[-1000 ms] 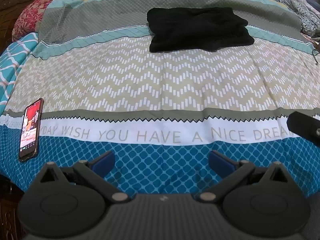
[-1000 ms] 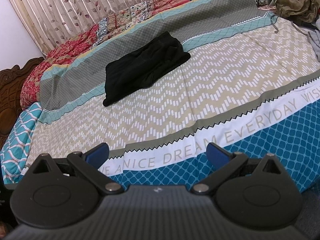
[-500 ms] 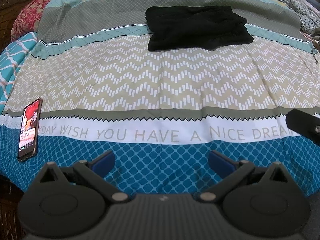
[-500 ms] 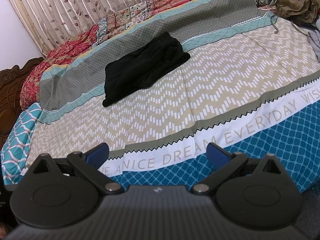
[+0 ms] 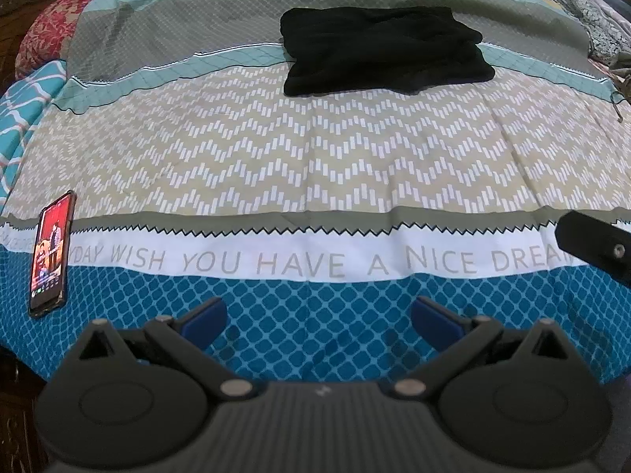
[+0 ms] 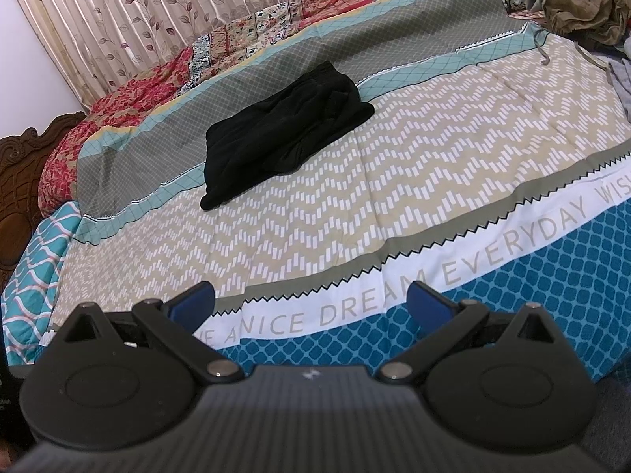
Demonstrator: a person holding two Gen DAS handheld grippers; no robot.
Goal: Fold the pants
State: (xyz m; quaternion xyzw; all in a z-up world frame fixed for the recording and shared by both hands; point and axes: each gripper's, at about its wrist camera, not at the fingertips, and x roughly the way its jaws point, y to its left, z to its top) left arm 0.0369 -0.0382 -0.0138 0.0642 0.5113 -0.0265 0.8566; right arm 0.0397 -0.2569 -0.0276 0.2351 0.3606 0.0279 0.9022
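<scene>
- Both tongs stood released and empty: left gripper (image 5: 318,315) and right gripper (image 6: 311,299) hung low over the blue near edge of the bedspread (image 5: 315,165).
- Black pants (image 5: 384,49) lay bunched, roughly folded, well apart from both, on the far grey-teal band.
- Long axis ran crosswise in the left view, diagonal in the right (image 6: 284,132).
- Judgement: neither hand clearly nearer; both needed a forward reach.
- Phone (image 5: 51,250) lay at left edge.
</scene>
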